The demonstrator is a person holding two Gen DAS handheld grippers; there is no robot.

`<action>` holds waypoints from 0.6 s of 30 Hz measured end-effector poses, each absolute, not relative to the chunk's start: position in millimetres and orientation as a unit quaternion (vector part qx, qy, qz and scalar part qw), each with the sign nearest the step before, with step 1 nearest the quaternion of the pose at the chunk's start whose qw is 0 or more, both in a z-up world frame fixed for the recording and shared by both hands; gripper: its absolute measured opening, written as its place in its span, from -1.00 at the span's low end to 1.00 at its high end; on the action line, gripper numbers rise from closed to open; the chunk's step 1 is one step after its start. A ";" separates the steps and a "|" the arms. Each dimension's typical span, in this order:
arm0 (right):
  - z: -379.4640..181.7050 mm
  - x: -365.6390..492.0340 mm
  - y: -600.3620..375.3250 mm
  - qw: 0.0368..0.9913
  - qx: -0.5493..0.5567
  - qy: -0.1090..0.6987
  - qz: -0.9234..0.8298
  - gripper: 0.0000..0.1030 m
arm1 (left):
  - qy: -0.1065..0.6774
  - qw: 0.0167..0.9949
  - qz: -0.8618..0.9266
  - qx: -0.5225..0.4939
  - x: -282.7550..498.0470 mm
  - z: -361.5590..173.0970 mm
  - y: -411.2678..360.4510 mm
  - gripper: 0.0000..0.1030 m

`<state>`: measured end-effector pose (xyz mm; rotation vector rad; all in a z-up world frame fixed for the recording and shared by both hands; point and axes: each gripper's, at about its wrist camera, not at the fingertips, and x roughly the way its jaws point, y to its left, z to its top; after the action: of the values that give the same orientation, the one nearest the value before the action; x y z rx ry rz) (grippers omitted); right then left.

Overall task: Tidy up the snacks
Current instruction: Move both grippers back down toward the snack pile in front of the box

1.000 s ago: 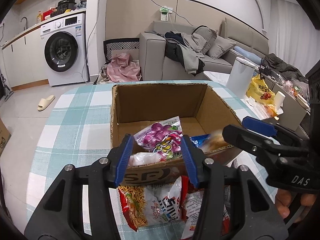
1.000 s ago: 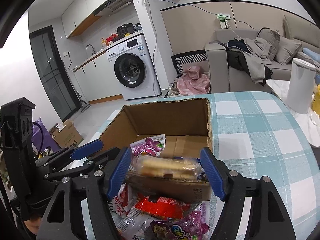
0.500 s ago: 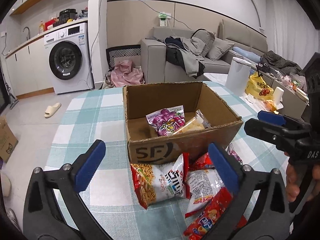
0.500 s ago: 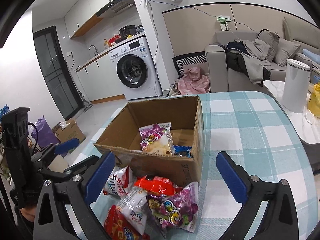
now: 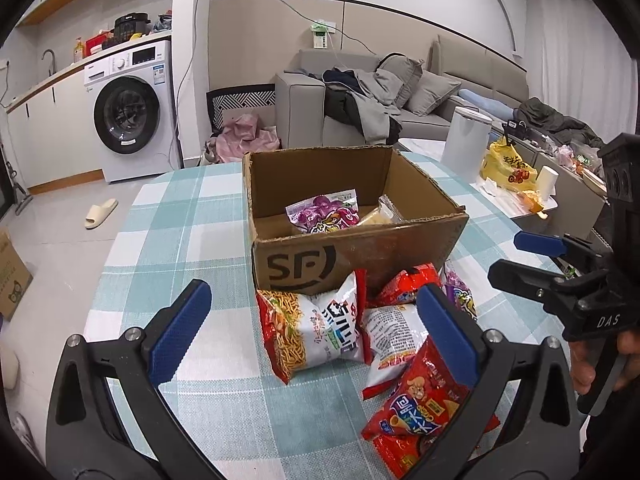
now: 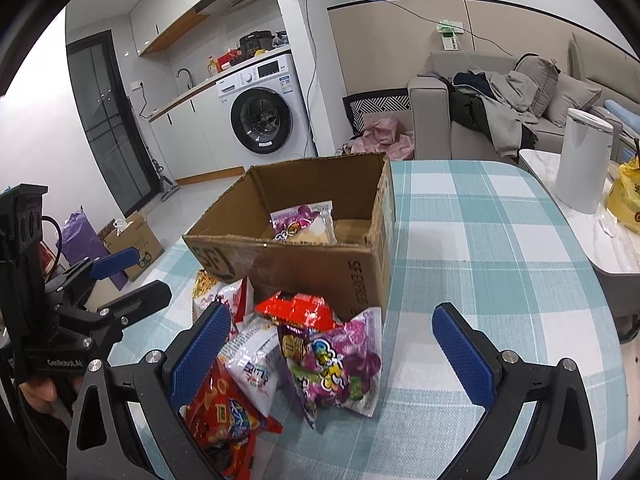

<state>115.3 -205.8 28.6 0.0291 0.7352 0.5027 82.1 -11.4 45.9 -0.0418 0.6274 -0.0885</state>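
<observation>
An open cardboard box (image 5: 360, 248) marked SF stands on the checked table; it also shows in the right wrist view (image 6: 320, 264). Inside lie a purple snack bag (image 5: 324, 214) and a clear pack of biscuits (image 5: 378, 216). In front of the box lies a pile: a noodle bag (image 5: 312, 328), a white bag (image 5: 394, 328), a red chip bag (image 5: 424, 404), a red pack (image 6: 296, 310) and a purple bag (image 6: 340, 364). My left gripper (image 5: 314, 332) is open and empty above the pile. My right gripper (image 6: 330, 354) is open and empty above the purple bag.
The checked tablecloth (image 6: 500, 248) runs right of the box. A white bin (image 6: 582, 164) and a yellow bag (image 5: 508, 168) stand on a side table at the right. A sofa (image 5: 360, 96) and a washing machine (image 5: 128, 112) lie behind.
Both grippers let go of their snacks into the box, opened wide and pulled back toward me. They now hang over the pile in front of the box.
</observation>
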 end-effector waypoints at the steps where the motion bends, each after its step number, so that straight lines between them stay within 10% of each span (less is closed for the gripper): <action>1: 28.0 114.4 -207.0 0.902 0.013 0.357 0.243 0.99 | 0.311 0.949 -0.044 -0.022 80.2 45.2 -11.7 0.99; 18: 21.6 100.0 -210.3 0.897 -0.003 0.373 0.236 0.99 | 0.332 0.941 -0.054 -0.027 58.7 32.0 -23.5 0.99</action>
<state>100.0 -210.3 21.6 -0.0057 0.7735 0.4882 58.7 -23.5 32.0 -0.0557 0.6777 -0.1110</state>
